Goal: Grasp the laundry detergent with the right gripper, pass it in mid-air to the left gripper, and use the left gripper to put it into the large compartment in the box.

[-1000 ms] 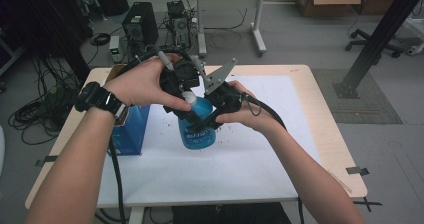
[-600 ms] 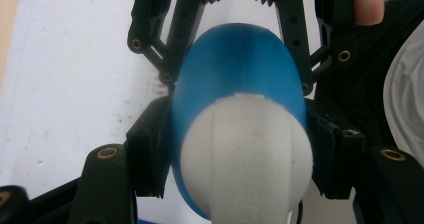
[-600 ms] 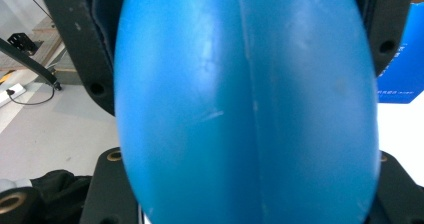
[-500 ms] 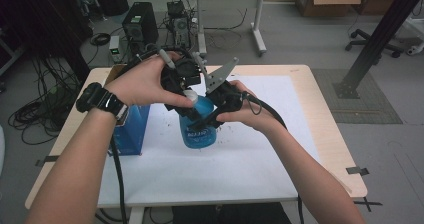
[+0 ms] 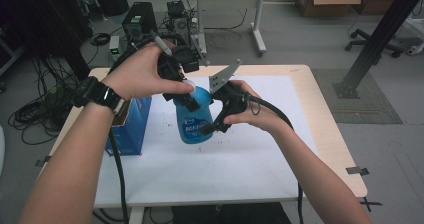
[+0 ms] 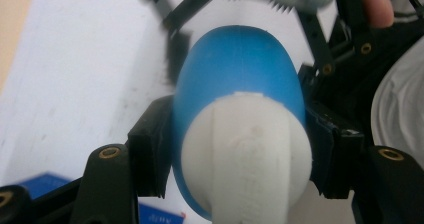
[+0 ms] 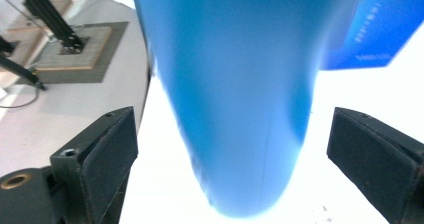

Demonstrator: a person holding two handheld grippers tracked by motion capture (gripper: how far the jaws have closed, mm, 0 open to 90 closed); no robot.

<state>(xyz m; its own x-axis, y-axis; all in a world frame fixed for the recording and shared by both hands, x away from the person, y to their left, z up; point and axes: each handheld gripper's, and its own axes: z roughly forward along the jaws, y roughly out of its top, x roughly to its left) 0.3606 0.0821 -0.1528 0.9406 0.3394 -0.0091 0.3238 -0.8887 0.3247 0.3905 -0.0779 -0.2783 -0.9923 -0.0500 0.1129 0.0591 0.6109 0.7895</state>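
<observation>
A blue plastic bottle (image 5: pixel 194 120) with a white cap (image 6: pixel 246 156) is held over the white table sheet. My left gripper (image 5: pixel 186 95) comes from above and is shut on the bottle's shoulder just below the cap; in the left gripper view both pads press the blue bottle (image 6: pixel 235 69). My right gripper (image 5: pixel 216 123) reaches in from the right at the lower body. In the right gripper view its jaws stand wide on either side of the bottle (image 7: pixel 230 84), with a gap on each side, so the right gripper (image 7: pixel 230 149) is open.
A blue carton (image 5: pixel 129 126) stands at the table's left edge, just left of the bottle. The white sheet (image 5: pixel 225 174) covers most of the wooden table and carries small dark specks. Cables trail from both grippers. Desks, computers and boxes stand beyond the far edge.
The bottle and both hands have shifted slightly up and to the left. The left grip holds as before; the right jaws stay beside the bottle's body.
</observation>
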